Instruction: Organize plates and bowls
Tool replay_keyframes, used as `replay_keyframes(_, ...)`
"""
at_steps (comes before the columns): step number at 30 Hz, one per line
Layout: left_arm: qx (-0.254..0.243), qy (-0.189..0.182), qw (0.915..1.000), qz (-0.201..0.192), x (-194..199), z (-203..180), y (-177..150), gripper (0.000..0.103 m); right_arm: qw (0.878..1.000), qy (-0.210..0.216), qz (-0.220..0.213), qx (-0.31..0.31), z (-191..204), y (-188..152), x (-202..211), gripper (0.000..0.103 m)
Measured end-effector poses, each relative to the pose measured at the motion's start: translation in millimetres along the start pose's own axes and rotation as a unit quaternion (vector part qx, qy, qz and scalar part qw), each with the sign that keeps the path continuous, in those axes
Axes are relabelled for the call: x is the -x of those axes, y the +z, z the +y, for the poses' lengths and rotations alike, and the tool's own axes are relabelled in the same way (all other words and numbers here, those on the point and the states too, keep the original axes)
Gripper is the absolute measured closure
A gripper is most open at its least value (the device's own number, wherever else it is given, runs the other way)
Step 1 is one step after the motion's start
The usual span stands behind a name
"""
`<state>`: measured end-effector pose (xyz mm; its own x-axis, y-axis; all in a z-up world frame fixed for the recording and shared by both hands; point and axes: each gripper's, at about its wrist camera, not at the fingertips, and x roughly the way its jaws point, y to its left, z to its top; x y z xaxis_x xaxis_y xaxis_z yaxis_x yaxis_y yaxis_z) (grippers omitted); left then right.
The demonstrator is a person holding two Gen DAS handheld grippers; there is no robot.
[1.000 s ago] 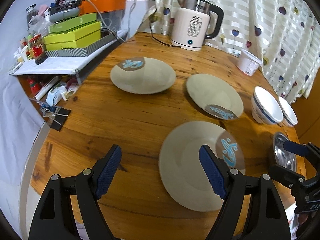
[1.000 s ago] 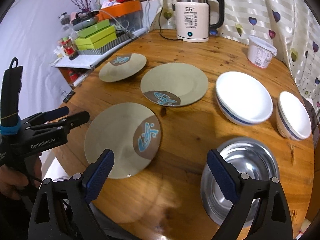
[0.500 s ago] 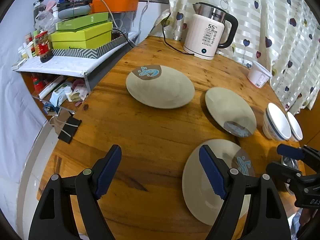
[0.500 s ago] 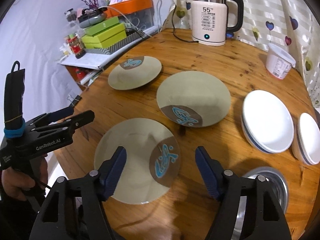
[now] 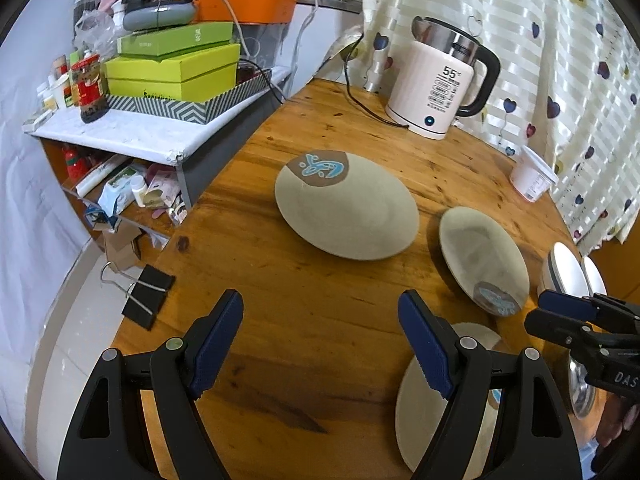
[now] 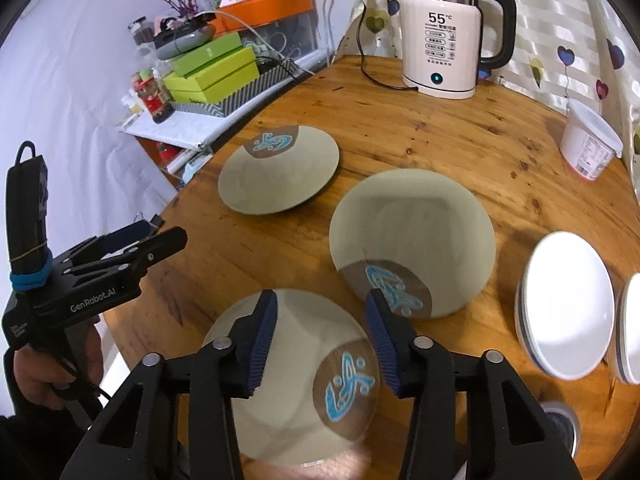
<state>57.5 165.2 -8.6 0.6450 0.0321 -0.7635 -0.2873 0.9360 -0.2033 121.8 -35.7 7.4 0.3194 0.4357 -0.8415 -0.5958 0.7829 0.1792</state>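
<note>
The nearest plate [image 6: 288,384], beige with a brown patch and blue motif, lies flat on the wooden table [image 6: 420,140] directly under the right gripper [image 6: 320,334]. Its rim and centre show between the two blue-padded fingers [image 6: 260,332]. The jaws have just been closing and stand partly apart; the pads are not pressing on anything, and the plate lies below the gap rather than in it. Just beyond the right-hand fingertip sits a second plate [image 6: 412,240], its patterned edge near that tip. Further ahead and to the left of the fingers is a third plate [image 6: 280,172]. To the right of the fingers two white bowls [image 6: 568,308] stand side by side, and a steel bowl [image 6: 560,424] shows at the lower right edge.

The left gripper [image 5: 320,344] hangs released, jaws wide, over bare wood. The third plate [image 5: 344,204] is ahead between its fingers, and the nearest plate [image 5: 424,404] lies behind its right-hand finger. Far ahead stand a kettle [image 5: 444,84] and a white tub [image 5: 532,176].
</note>
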Motion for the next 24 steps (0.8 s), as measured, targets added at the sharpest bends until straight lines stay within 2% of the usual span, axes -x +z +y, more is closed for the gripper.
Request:
replay_keyframes(13, 0.028, -0.011, 0.9996, -0.001, -26, 20, 30, 0.023, 1.0, 0.023, 0.0, -0.006, 0, 45, -30, 0.062)
replay_keyframes(17, 0.031, -0.016, 0.9994, 0.006, -37, 23, 35, 0.031, 0.999, 0.029, -0.002, -0.015, -5, 58, -40, 0.064)
replay_keyframes(19, 0.032, -0.017, 0.9993, 0.01, -44, 23, 38, 0.04, 0.999, 0.032, -0.003, -0.02, -8, 65, -46, 0.065)
replay_keyframes(24, 0.036, -0.025, 0.9989, 0.014, -56, 24, 43, 0.043, 0.999, 0.04, -0.002, -0.025, -12, 80, -63, 0.066)
